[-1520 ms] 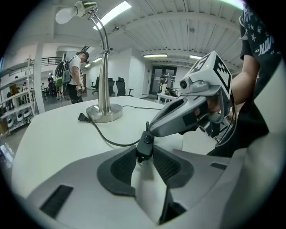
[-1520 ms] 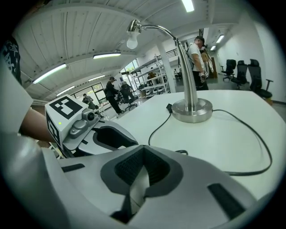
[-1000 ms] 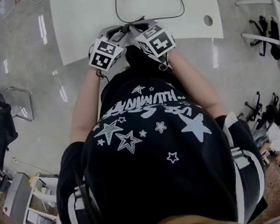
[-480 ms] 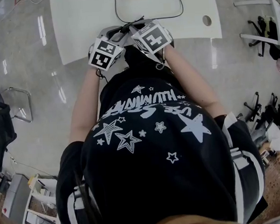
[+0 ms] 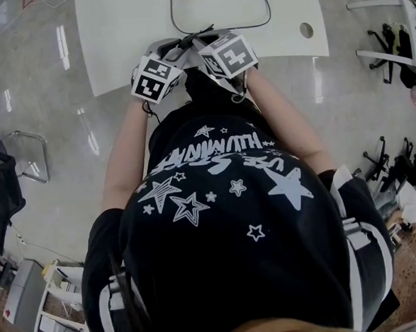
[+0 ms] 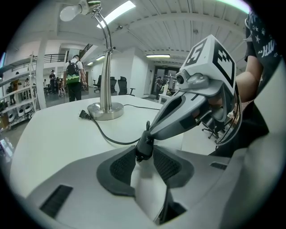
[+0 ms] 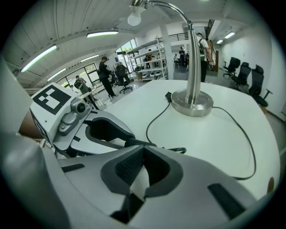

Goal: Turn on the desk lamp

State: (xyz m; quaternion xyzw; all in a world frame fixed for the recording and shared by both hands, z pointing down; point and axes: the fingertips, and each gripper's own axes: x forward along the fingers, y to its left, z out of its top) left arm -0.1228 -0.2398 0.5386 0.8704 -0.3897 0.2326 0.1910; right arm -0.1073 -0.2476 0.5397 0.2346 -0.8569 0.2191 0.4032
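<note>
A silver desk lamp (image 6: 106,62) stands on the white table (image 5: 113,33), bulb (image 6: 69,12) at the top of its curved neck; its glow cannot be judged. The black cord (image 6: 107,136) runs from the base to a small inline switch (image 6: 143,146) near the table's front edge. My left gripper (image 6: 144,153) is shut on that switch, pad tips on either side. My right gripper (image 6: 149,133) comes in from the right with its jaws together, tip resting on top of the switch. In the right gripper view the right gripper (image 7: 143,151) has the cord just beyond its tips.
The cord's plug (image 6: 83,115) lies loose on the table beside the lamp base (image 7: 192,103). A cable hole (image 5: 306,30) sits at the table's right corner. Office chairs (image 7: 250,80), shelves (image 6: 15,103) and people stand in the room beyond; a metal chair frame (image 5: 22,150) is at the left.
The right gripper's marker cube has rolled slightly in the head view. Both grippers remain at the switch.
</note>
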